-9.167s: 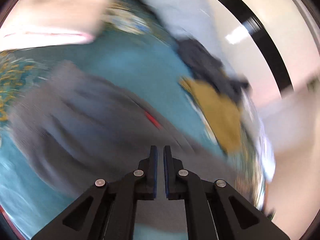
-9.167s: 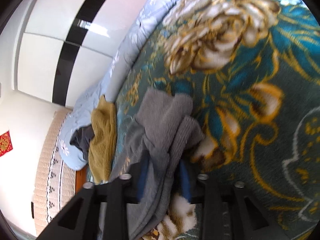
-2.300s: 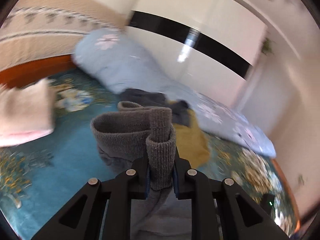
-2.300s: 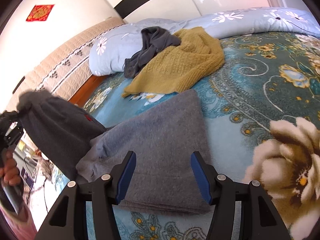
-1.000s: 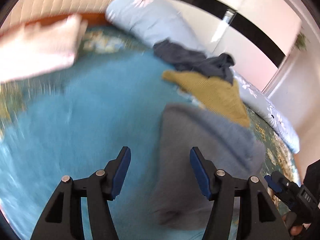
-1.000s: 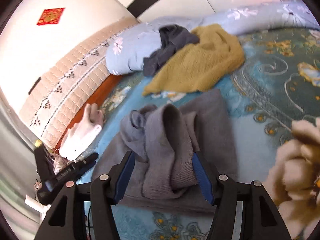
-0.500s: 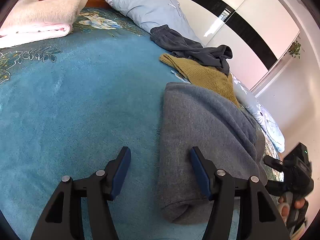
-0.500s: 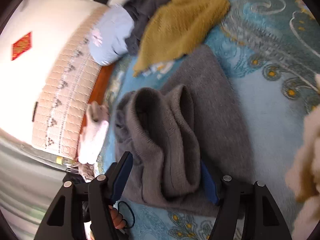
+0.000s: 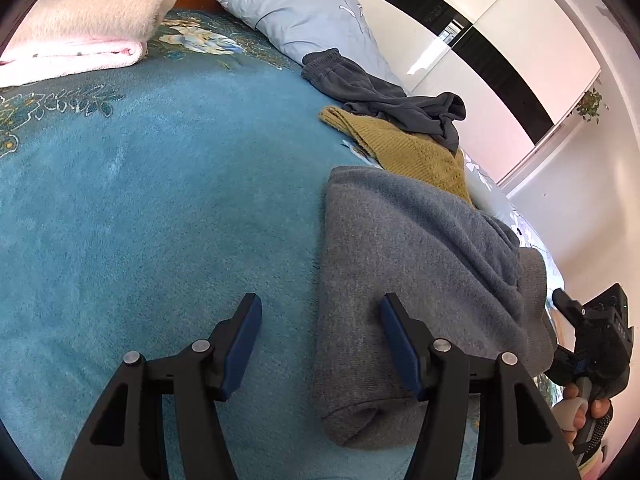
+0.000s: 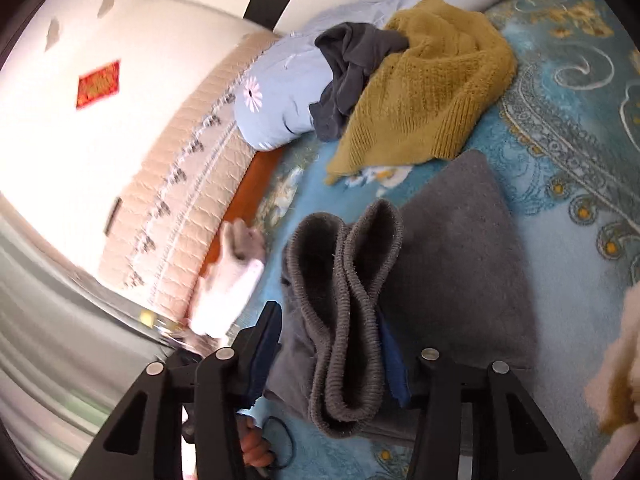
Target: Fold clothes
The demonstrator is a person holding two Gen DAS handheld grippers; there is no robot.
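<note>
left gripper (image 9: 320, 340) spread wide, nothing between the pads, hovering over the bed's teal floral blanket (image 9: 160, 200). its right finger sits above the near edge of the folded grey sweater (image 9: 420, 260); contact not clear, no pinch. its left finger is over bare blanket.

right gripper (image 10: 332, 344) has jaws closing, with the ribbed hem of the grey sweater (image 10: 344, 300) bunched up between them. the far pad looks against the knit, the near pad shows a small gap, so not clamped yet as far as the frame tells. in the left wrist view the right gripper (image 9: 592, 332) shows at the far right edge, fingers of a hand (image 9: 580, 412) wrapped on its handle, just beside the sweater's right end.

grey sweater lies folded in a thick flat slab on the blanket, in the middle of the bed, long side running toward the pillow end. one ribbed part stands up in a loop at the right gripper's side.

past it toward the headboard (image 10: 180, 184): mustard knit sweater (image 10: 432, 92) crumpled, touching the grey one's far corner, with dark grey sweatpants (image 10: 352, 64) piled partly on it and against the light blue daisy-print pillow (image 9: 300, 12). folded pink fluffy towel (image 9: 80, 28) at the headboard-side corner, well apart from the sweaters.

red paper decoration (image 10: 98, 84) on the white wall above the headboard.
</note>
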